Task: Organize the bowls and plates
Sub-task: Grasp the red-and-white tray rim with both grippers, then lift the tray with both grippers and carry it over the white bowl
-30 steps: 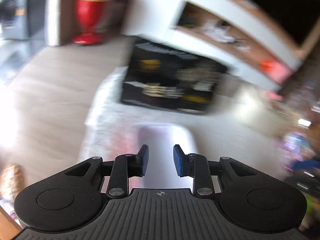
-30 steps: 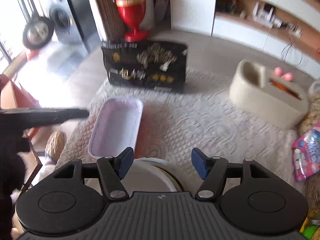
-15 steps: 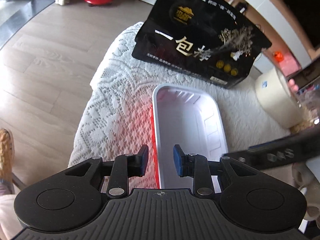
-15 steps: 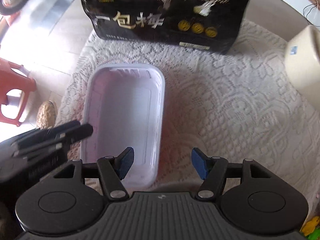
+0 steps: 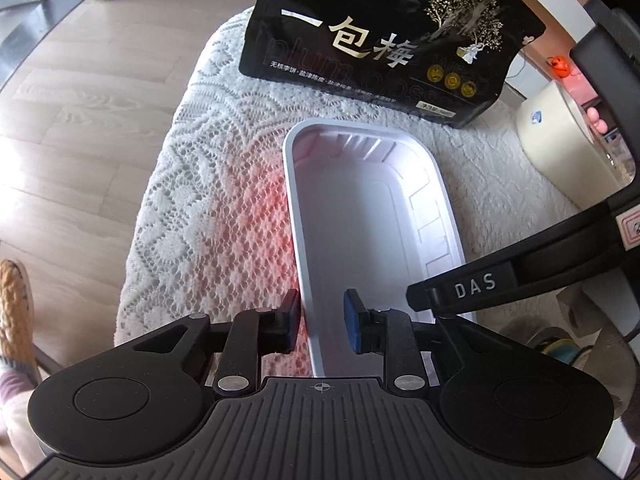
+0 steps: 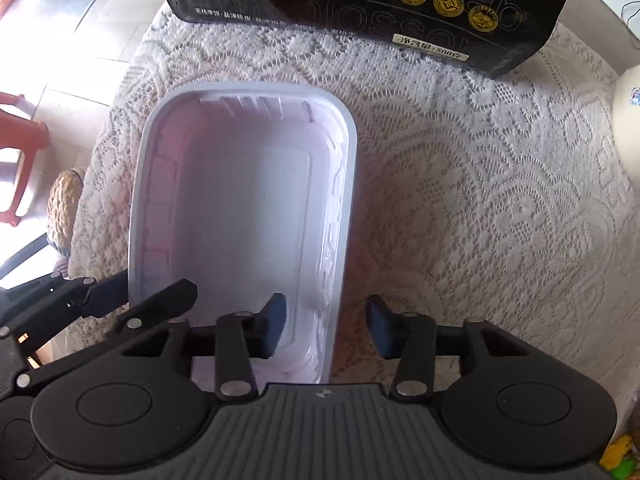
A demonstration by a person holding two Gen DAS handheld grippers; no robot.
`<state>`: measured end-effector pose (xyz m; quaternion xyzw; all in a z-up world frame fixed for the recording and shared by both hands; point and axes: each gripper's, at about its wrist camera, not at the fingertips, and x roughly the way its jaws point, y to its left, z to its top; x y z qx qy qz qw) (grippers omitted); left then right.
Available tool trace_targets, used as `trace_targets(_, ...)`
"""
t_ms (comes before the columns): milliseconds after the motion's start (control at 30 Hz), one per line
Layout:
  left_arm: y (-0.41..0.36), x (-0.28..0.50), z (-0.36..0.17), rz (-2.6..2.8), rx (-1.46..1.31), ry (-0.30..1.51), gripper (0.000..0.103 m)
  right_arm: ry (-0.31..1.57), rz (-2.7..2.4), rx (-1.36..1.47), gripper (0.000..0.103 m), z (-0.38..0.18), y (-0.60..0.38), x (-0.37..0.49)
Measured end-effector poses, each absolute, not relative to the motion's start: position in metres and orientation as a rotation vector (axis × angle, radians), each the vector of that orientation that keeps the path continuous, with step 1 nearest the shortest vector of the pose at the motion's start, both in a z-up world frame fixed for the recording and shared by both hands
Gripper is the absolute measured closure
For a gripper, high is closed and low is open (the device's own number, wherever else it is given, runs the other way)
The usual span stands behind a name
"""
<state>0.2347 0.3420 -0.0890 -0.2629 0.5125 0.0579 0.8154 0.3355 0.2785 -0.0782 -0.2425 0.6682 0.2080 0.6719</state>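
Note:
A white rectangular plastic tray [image 5: 372, 216] lies empty on a lace-covered table; it also shows in the right wrist view [image 6: 240, 208]. My left gripper [image 5: 321, 322] is open, its fingers straddling the tray's left wall near the near end, one outside, one inside. My right gripper [image 6: 326, 330] is open wide, straddling the tray's right wall near the near end. Neither touches the wall that I can see. The right gripper's body [image 5: 520, 276] shows at the right of the left view; the left gripper's fingers [image 6: 120, 300] show at the left of the right view.
A large black snack bag [image 5: 384, 40] stands just beyond the tray, also in the right wrist view [image 6: 360, 8]. A cream container [image 5: 560, 140] stands at the right. The lace tablecloth [image 6: 480, 200] ends at the left over wooden floor [image 5: 80, 120]. A red stool [image 6: 20, 152] stands left.
Both grippers have dropped and moved forward over the tray's near end; each now straddles a long wall. The jaws have kept about the same opening.

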Motion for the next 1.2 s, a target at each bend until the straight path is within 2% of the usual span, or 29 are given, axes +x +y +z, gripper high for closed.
trace_targets(100,0.342,0.235,-0.089,0.117,-0.565,1.098,0.079,1.492,0.469,-0.569,0.061,-0.080,0.283,0.333)
trace_targets(200,0.342,0.236,-0.090,0.114,-0.578,1.110,0.081,1.476,0.474,-0.590,0.069,-0.080,0.287,0.326)
trace_targets(467,0.364,0.217,-0.070,0.081,-0.734,1.048,0.083,1.369,0.515,-0.525,0.069,-0.035,0.283,0.292)
trace_targets(867,0.298,0.163,0.064,0.040,-0.440,0.755,0.082,1.134,0.624,-0.333,0.069,0.091,0.213,0.239)
trace_targets(1033,0.258,0.148,0.078,-0.020,-0.369,0.738,0.082,1.046,0.620,-0.315,0.068,0.114,0.166,0.203)
trace_targets(1200,0.218,0.126,0.071,-0.084,-0.320,0.751,0.082,0.968,0.604,-0.259,0.068,0.116,0.115,0.171)
